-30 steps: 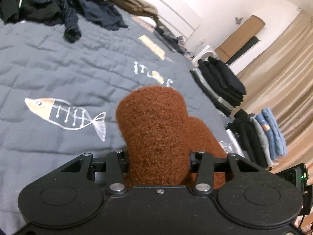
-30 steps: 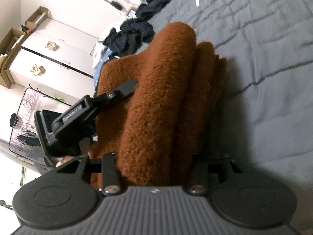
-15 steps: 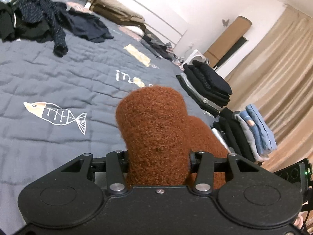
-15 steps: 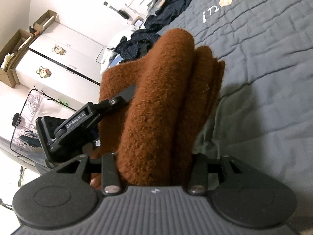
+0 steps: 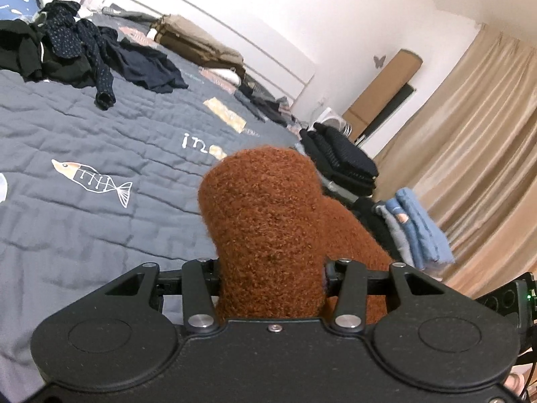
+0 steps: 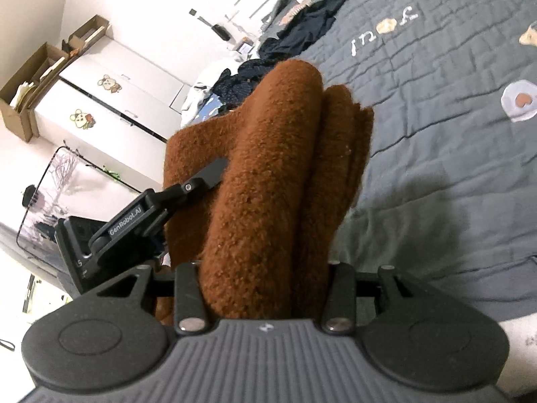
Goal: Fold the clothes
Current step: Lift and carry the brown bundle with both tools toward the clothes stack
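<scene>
A folded rust-brown fuzzy sweater (image 5: 268, 221) fills the middle of both wrist views and is held in the air above the grey quilt (image 5: 84, 127). My left gripper (image 5: 272, 268) is shut on one end of the fold; its fingertips are hidden in the fabric. My right gripper (image 6: 265, 268) is shut on the other end of the sweater (image 6: 275, 174). The left gripper also shows in the right wrist view (image 6: 188, 191), one finger lying against the sweater's side.
Unfolded dark clothes (image 5: 77, 50) lie in a heap at the far side of the bed. Stacks of folded clothes, black (image 5: 342, 164) and blue-grey (image 5: 412, 225), stand along the bed's right edge. Beige curtains (image 5: 470, 154) hang beyond. White cabinets (image 6: 100, 100) stand at left.
Both grippers have lifted the folded sweater higher off the quilt and turned toward the folded stacks; the bed looks farther below. The grip on the sweater is unchanged.
</scene>
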Demonstrator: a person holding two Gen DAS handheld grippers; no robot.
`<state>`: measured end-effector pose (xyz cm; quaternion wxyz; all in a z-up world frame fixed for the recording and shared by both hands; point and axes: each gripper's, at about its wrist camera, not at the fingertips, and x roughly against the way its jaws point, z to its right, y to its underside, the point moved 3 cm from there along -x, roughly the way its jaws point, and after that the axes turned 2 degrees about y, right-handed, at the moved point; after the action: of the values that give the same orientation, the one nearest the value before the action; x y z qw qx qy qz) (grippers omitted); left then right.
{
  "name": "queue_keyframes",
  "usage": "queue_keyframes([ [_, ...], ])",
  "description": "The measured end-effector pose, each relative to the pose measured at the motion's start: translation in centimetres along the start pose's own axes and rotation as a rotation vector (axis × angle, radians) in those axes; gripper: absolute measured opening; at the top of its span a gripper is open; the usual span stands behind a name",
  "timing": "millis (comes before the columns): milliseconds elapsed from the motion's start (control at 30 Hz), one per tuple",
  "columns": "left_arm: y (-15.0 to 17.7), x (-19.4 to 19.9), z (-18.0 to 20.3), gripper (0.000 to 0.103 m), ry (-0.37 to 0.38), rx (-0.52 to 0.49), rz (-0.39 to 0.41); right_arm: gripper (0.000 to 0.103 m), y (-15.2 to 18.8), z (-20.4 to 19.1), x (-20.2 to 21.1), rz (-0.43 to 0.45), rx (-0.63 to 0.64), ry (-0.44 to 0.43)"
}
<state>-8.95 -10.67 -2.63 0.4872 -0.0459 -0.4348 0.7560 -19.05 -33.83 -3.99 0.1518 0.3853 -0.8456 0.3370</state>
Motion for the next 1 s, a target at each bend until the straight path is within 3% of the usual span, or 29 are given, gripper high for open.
queue_keyframes([
  [367,2.9,1.8,6.1,0.044,-0.013,-0.039,0.055,0.042,1.0,1.0,5.5,0.015,0.036,-0.02],
  [1000,6.5,-3.7,16.0,0.043,-0.036,-0.1,0.036,0.042,0.0,7.2,14.7,0.021,0.041,-0.067],
])
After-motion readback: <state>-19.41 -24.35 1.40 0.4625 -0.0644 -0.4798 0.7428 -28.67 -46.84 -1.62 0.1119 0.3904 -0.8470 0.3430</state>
